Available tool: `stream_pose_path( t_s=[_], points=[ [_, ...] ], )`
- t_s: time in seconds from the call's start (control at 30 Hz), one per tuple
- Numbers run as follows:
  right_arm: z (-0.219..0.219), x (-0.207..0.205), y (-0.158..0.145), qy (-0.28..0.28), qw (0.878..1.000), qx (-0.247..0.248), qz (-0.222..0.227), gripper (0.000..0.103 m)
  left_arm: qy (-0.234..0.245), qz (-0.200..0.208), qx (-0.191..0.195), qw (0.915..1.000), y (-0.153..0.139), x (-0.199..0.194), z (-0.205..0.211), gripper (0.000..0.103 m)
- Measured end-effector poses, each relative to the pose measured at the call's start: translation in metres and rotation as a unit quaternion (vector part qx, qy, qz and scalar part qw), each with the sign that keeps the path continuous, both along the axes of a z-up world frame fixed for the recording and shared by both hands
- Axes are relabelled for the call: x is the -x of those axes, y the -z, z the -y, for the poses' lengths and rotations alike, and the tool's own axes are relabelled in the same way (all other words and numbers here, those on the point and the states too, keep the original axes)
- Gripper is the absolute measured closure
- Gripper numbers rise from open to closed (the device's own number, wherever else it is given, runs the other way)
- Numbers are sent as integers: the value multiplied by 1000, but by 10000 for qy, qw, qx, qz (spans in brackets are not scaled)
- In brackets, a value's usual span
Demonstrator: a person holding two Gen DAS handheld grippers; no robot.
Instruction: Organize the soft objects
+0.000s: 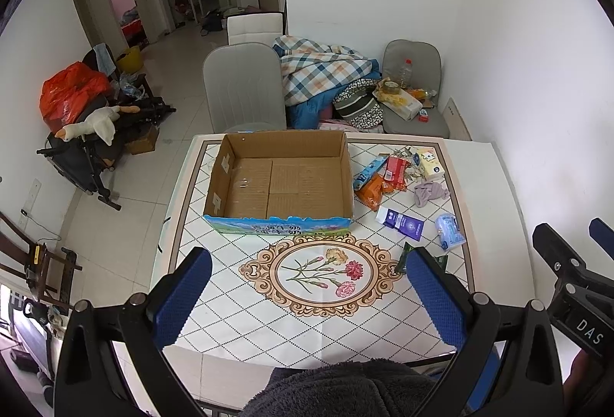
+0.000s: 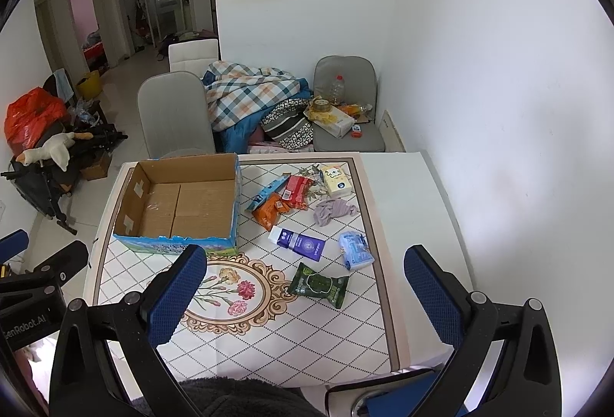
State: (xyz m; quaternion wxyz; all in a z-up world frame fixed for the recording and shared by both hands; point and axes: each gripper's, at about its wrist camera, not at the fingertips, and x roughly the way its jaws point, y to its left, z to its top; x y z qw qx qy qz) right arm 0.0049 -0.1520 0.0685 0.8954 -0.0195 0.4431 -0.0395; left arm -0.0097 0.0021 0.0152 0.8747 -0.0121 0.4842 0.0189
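An open, empty cardboard box sits on the table. To its right lie several soft packs: a green pack, a purple-white pack, a light blue tissue pack, orange, red and blue packets, a yellow tissue pack and a lilac cloth. My left gripper is open and empty above the table's near side. My right gripper is open and empty, hovering near the green pack.
The table has a diamond-pattern cloth with a flower medallion. A grey chair stands behind the box. Another chair with clutter and a plaid quilt are at the back. A white wall runs on the right.
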Motion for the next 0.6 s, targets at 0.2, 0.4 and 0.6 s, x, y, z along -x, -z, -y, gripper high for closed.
stream_pose_path(
  t_s=[0.2, 0.4, 0.6],
  points=[
    [1, -6, 2, -3, 10000, -30, -15, 0, 69, -43, -1, 10000, 5, -3, 6, 0],
    [28, -27, 29, 255, 9987, -283, -343, 0, 341, -454, 271, 9980, 41, -47, 30, 0],
    [94, -78, 105, 811, 9888, -524, -1138, 0, 710, -1395, 433, 9867, 130, -122, 76, 0]
  ],
)
